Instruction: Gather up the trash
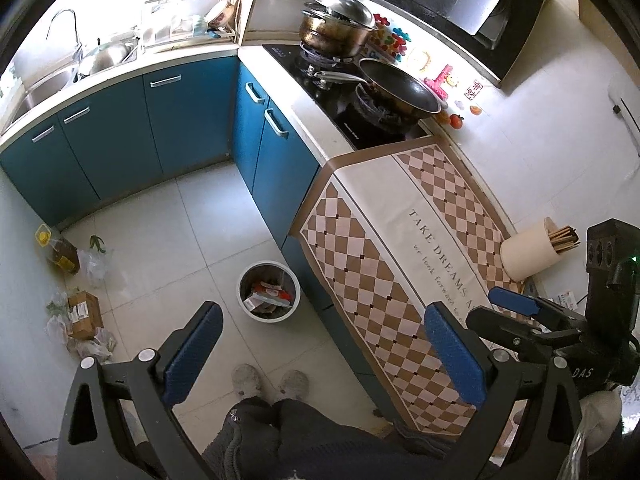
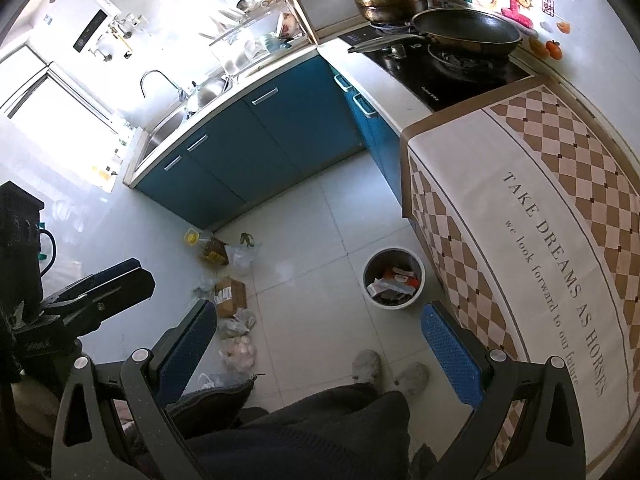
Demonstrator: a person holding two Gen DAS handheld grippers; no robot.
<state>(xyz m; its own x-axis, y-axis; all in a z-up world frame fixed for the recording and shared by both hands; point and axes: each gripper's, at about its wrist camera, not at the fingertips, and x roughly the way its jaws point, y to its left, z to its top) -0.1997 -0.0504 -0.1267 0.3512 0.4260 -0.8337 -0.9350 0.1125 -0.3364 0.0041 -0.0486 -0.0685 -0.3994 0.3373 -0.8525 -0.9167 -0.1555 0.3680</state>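
Both of our grippers, left gripper point(image 1: 320, 354) and right gripper point(image 2: 316, 350), hang high over the floor with jaws wide apart and empty. We judge the trash to be the cardboard box point(image 1: 84, 314) and crumpled bags point(image 2: 239, 350) by the wall. They lie left of the bin point(image 1: 269, 291), nearer our left gripper.

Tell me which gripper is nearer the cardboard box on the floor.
Left, probably. The left gripper hangs open above the floor on the side where the cardboard box lies. The right gripper hangs open further toward the patterned counter, on the far side of the trash bin.
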